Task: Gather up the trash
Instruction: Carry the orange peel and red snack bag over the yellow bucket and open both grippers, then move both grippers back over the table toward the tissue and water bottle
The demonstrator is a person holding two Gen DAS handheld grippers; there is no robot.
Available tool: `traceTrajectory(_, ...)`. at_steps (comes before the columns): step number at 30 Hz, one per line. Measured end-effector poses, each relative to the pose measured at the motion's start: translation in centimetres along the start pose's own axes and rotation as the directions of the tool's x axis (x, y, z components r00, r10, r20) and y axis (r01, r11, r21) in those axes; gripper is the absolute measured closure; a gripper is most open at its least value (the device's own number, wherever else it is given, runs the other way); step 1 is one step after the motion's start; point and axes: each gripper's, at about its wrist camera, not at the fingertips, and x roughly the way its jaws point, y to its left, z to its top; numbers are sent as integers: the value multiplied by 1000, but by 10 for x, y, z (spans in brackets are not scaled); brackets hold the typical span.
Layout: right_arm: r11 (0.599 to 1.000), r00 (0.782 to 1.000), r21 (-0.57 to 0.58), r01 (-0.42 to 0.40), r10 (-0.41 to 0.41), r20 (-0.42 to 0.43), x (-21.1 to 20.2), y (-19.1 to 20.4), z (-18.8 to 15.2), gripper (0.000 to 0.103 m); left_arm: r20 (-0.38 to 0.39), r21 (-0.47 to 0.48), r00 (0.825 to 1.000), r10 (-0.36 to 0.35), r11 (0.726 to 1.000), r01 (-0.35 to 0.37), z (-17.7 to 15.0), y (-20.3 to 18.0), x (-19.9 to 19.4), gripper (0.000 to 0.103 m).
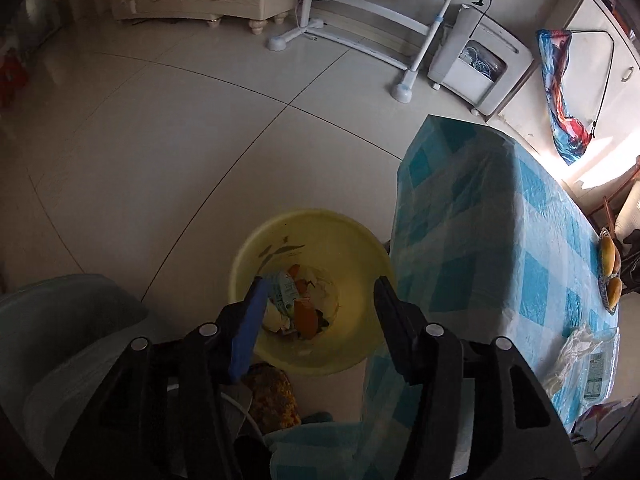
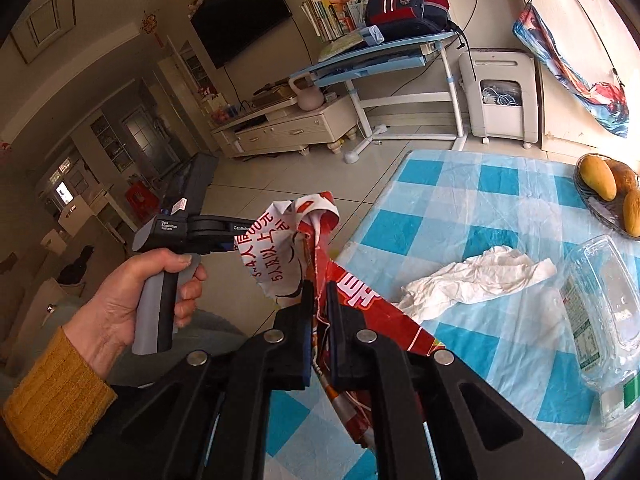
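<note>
My left gripper (image 1: 318, 284) is open and empty, held above a yellow trash bin (image 1: 360, 340) on the floor beside the table; the bin holds several scraps of trash (image 1: 298, 304). My right gripper (image 2: 319, 288) is shut on a crumpled red and white printed wrapper (image 2: 288, 244) and holds it over the table's left edge. On the blue checked tablecloth (image 2: 460, 184) lie a crumpled white tissue (image 2: 476, 280) and a clear plastic container (image 2: 604, 312). The left gripper body (image 2: 180, 228) shows in the right wrist view, held by a hand.
A bowl of mangoes (image 2: 612, 196) stands at the table's far right. A blue desk (image 2: 380, 56), a white appliance (image 2: 500, 96) and a TV cabinet (image 2: 288, 128) stand beyond on the tiled floor (image 1: 180, 140). A pale chair (image 1: 60, 340) is left of the bin.
</note>
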Motion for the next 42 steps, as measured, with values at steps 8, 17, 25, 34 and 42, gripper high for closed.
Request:
traceTrajectory(8, 999, 997, 8, -51, 52, -51, 66, 19, 23, 96, 346, -217, 937, 44, 976, 35, 2, 33, -87, 22)
traceTrajectory(17, 1000, 996, -6, -10, 9, -88, 137, 43, 41, 63, 488, -245, 863, 129, 970, -6, 6, 37, -131, 17)
traceTrajectory(25, 1000, 998, -26, -10, 8, -68, 109, 46, 19, 56, 514, -220, 845, 149, 975, -38, 5, 27, -141, 14)
traceTrajectory(34, 992, 993, -40, 118, -118, 3, 42, 23, -30, 35, 569, -124, 798, 199, 980, -157, 0, -13, -149, 7)
traceTrajectory(42, 958, 952, -2, 287, -285, 109, -9, -11, -44, 21, 592, -26, 780, 202, 972, -232, -10, -50, -147, 7)
